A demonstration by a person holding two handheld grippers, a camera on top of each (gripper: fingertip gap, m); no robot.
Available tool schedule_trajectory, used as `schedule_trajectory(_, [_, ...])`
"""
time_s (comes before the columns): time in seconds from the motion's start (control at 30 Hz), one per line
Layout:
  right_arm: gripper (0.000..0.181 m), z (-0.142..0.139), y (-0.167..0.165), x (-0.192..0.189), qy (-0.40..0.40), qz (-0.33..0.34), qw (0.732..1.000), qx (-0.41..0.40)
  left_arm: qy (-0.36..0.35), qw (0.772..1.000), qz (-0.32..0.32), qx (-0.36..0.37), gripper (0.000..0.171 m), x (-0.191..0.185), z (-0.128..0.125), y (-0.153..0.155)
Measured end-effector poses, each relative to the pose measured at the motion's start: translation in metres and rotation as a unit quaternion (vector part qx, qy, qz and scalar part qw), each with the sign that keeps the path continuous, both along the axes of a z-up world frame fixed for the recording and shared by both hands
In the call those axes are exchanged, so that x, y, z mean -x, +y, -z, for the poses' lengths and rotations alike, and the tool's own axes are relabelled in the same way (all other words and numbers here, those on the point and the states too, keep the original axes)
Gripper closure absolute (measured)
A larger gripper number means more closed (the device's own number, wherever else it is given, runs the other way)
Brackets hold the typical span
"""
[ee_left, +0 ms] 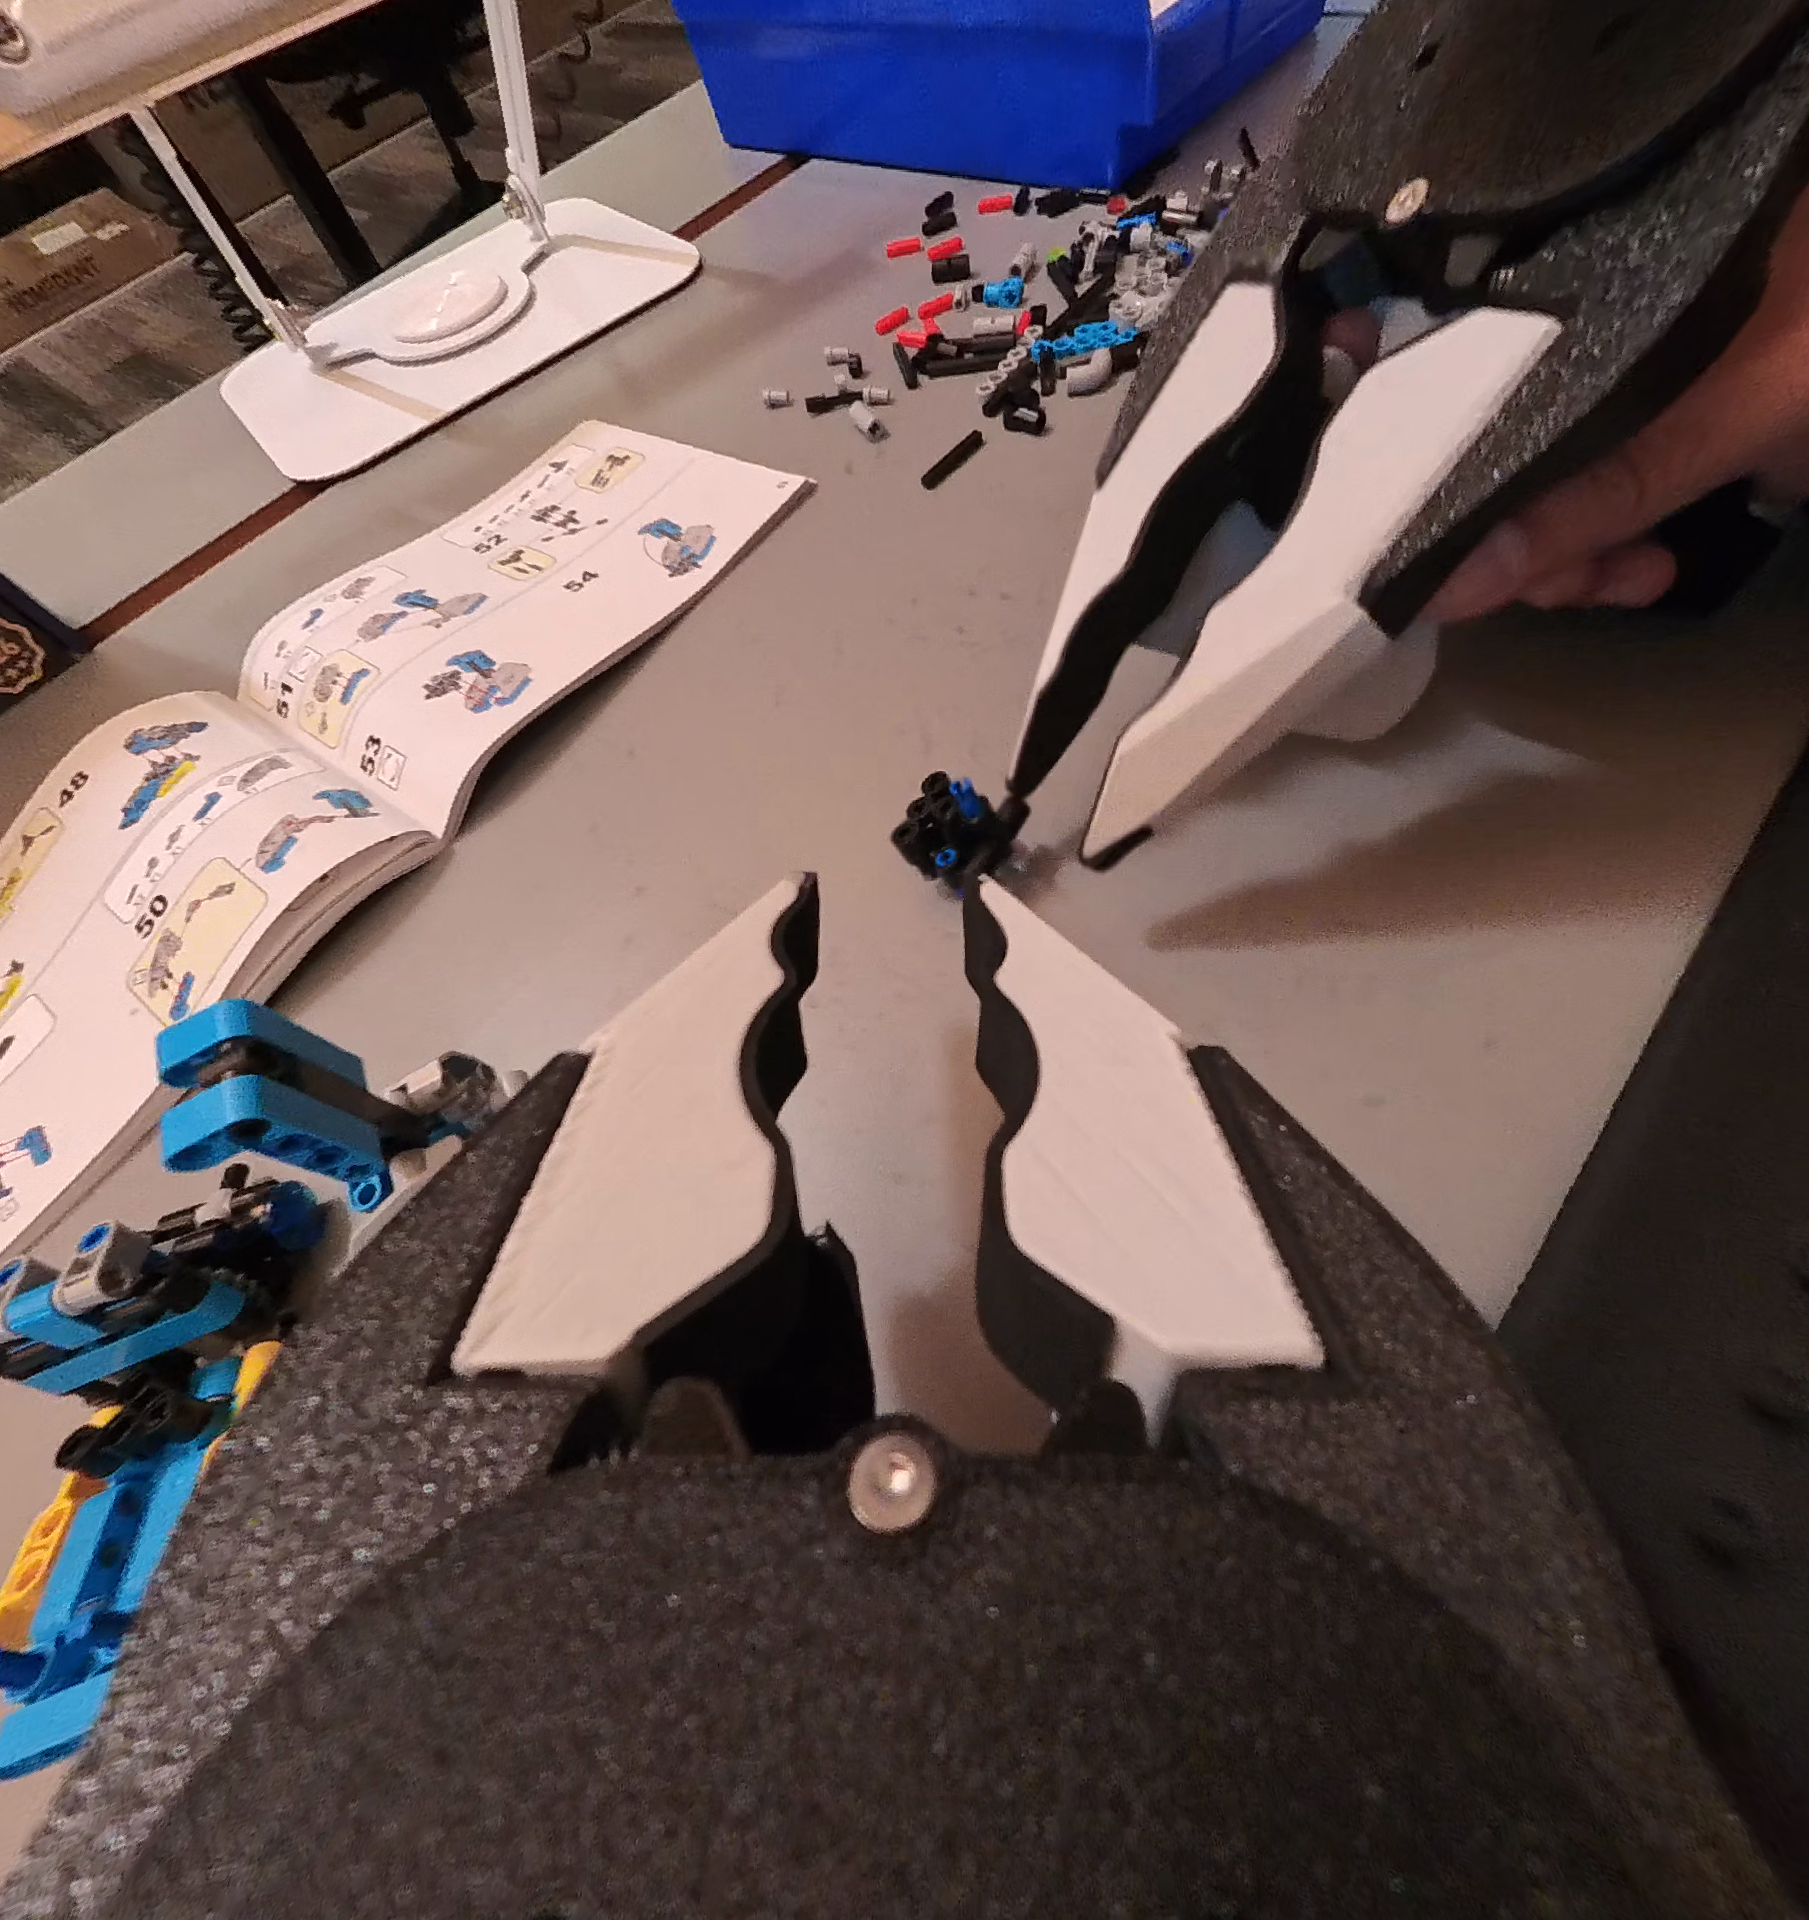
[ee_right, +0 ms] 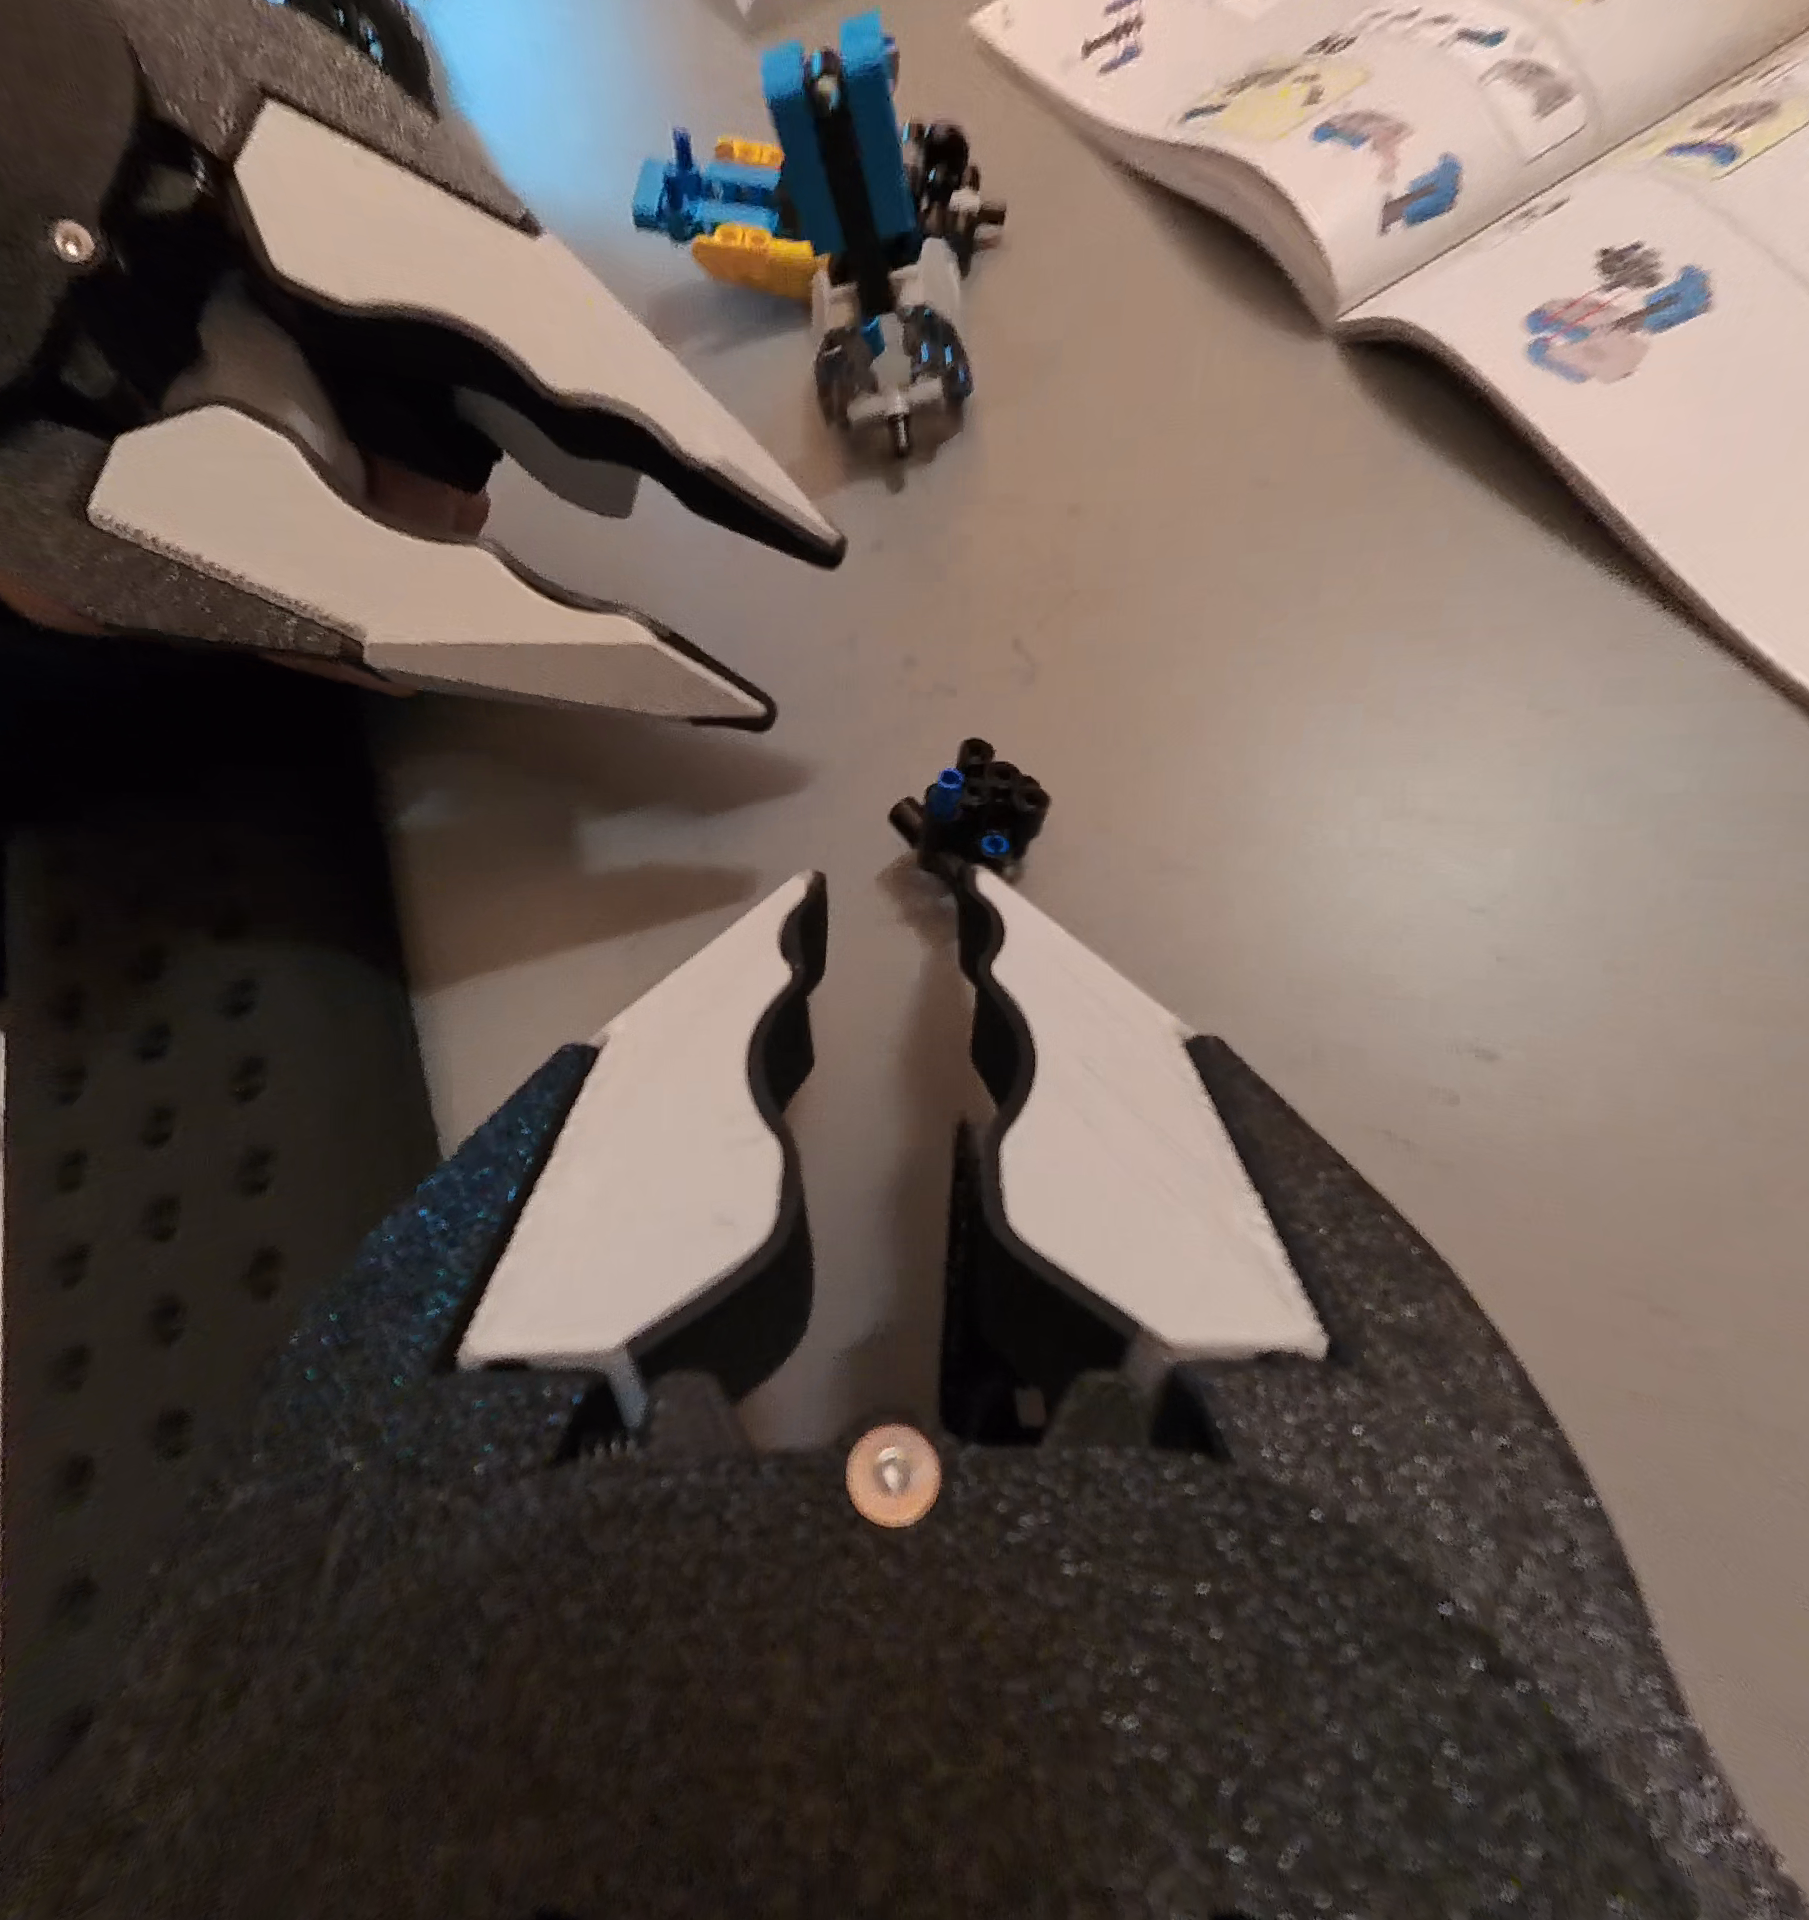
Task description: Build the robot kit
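The small black block piece with blue pins [ee_right: 973,805] lies on the grey table [ee_right: 1347,831], just ahead of both your grippers. Your right gripper [ee_right: 895,883] has its jaws spread, one fingertip touching the piece. Your left gripper [ee_left: 889,894] is also spread, holding nothing, its tips near the piece. Farther off sit the blue and yellow model [ee_right: 838,208], the open booklet [ee_left: 443,675], loose parts [ee_left: 1014,301], a lamp base [ee_left: 464,322] and a blue bin [ee_left: 983,73].
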State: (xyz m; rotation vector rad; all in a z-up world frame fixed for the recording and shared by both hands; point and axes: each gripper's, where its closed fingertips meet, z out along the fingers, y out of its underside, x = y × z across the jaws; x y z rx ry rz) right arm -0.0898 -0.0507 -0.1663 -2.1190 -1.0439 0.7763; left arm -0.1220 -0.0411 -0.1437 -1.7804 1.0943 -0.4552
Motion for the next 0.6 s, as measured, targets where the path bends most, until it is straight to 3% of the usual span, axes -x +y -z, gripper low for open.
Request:
schedule_trajectory(0.13, [0.155,-0.006,-0.015,0.019,0.016,-0.041,0.999,-0.008,-0.01,1.0,-0.013,0.006,0.144,0.004,-0.002,0.004])
schedule_trajectory(0.23, [0.156,-0.009,-0.008,0.013,0.003,-0.027,0.999,-0.039,-0.024,0.999,-0.021,0.015,0.144,0.008,-0.004,0.007])
schedule_trajectory(0.33, [0.159,-0.003,0.0,0.002,0.002,0.005,1.0,-0.011,-0.033,0.999,-0.025,0.02,0.144,0.009,-0.005,0.009])
schedule_trajectory(0.43, [0.15,0.003,-0.009,0.013,0.009,-0.023,1.0,0.014,-0.033,0.999,-0.03,0.027,0.144,0.01,-0.004,0.011])
schedule_trajectory(0.6, [0.152,-0.004,-0.013,0.025,0.011,-0.055,0.998,-0.034,-0.045,0.998,-0.019,0.04,0.144,0.009,-0.005,0.012])
